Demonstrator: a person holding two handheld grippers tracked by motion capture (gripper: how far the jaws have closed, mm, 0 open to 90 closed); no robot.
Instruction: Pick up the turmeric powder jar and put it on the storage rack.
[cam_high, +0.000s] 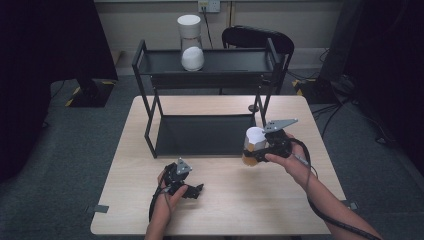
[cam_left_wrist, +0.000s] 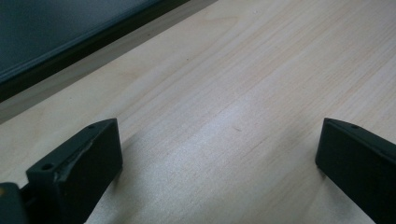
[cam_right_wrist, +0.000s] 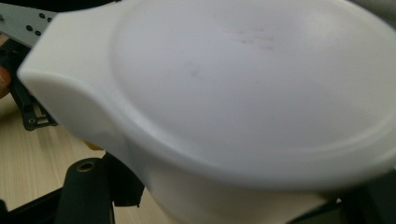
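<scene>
Gripping a white-lidded jar (cam_high: 254, 145) of amber contents, my right gripper (cam_high: 260, 152) had its jaws closed on the jar's body, right of centre in the high view, just off the lower right corner of the black two-tier rack (cam_high: 210, 100). Whether the jar's base touched the light wooden table (cam_high: 225, 210) I could not tell from that view. In the right gripper view the jar's white lid (cam_right_wrist: 243, 93) lay close to the lens and blurred, with a tab jutting toward the left edge of the frame.

My left gripper (cam_high: 192, 190) sat low at lower centre-left of the high view, on or just above the table, well apart from the jar. In the left gripper view its two black jaws stood wide apart with bare wood between them, holding nothing; the rack's dark lower shelf (cam_left_wrist: 56, 37) crossed the upper left corner.

A second white-lidded jar (cam_high: 191, 45) stood on the rack's upper shelf, at top centre of the high view.
</scene>
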